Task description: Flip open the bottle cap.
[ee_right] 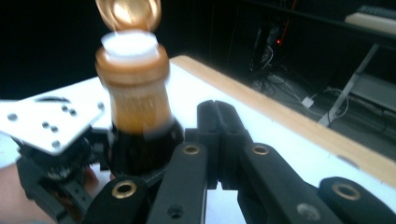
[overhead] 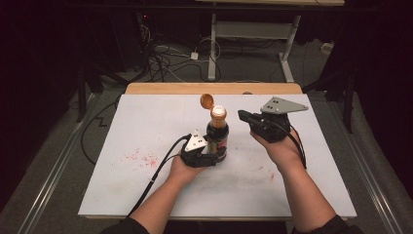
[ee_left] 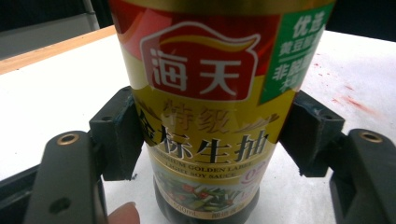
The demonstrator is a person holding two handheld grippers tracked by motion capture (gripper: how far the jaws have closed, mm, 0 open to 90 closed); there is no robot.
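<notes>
A dark soy sauce bottle (overhead: 217,139) stands upright on the white table (overhead: 146,126), its gold flip cap (overhead: 207,101) hinged open above the neck. My left gripper (overhead: 207,155) is shut on the bottle's lower body; in the left gripper view the pads (ee_left: 119,133) press both sides of the yellow and red label (ee_left: 205,93). My right gripper (overhead: 242,115) is held in the air just right of the bottle's neck, jaws shut together with nothing between them. In the right gripper view the bottle neck (ee_right: 137,100) and open cap (ee_right: 130,13) stand left of the closed fingertips (ee_right: 215,122).
Red stains (overhead: 141,158) mark the table left of the left hand. A wooden strip (overhead: 214,88) runs along the table's far edge. Beyond it are cables and a desk frame (overhead: 253,44) on the floor.
</notes>
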